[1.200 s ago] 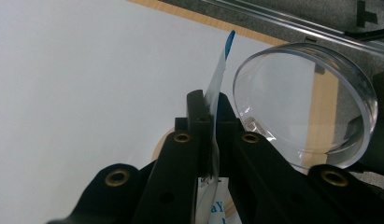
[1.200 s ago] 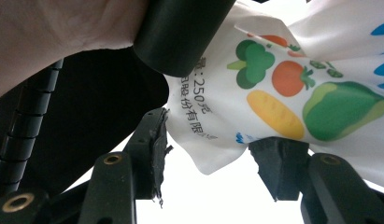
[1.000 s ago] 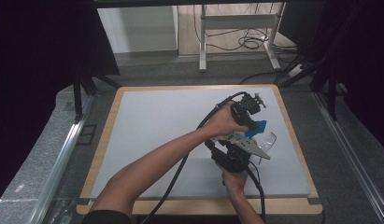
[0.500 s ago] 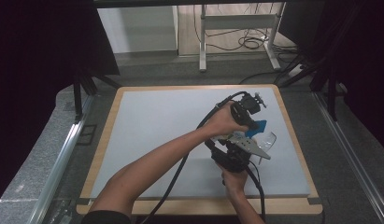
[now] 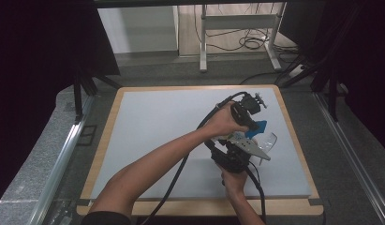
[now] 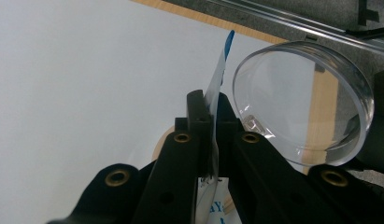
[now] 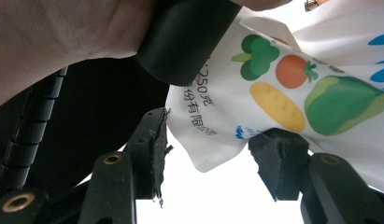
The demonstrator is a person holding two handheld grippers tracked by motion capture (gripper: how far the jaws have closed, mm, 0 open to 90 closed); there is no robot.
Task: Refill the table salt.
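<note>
Both jaws apparently around pouch

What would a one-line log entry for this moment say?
left hand-held gripper: shut on pouch | right hand-held gripper: jaws apart around pouch corner | clear dish: beside pouch

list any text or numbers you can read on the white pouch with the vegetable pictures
"250克" on the white plastic pouch with printed vegetables, by the black cylinder.
"份有限公" just below, a cut-off line of Chinese print.
Small blue logo at the pouch's lower edge: too small to read.
Blue letters at the bottom of the left gripper view: cut off, unreadable.
</note>
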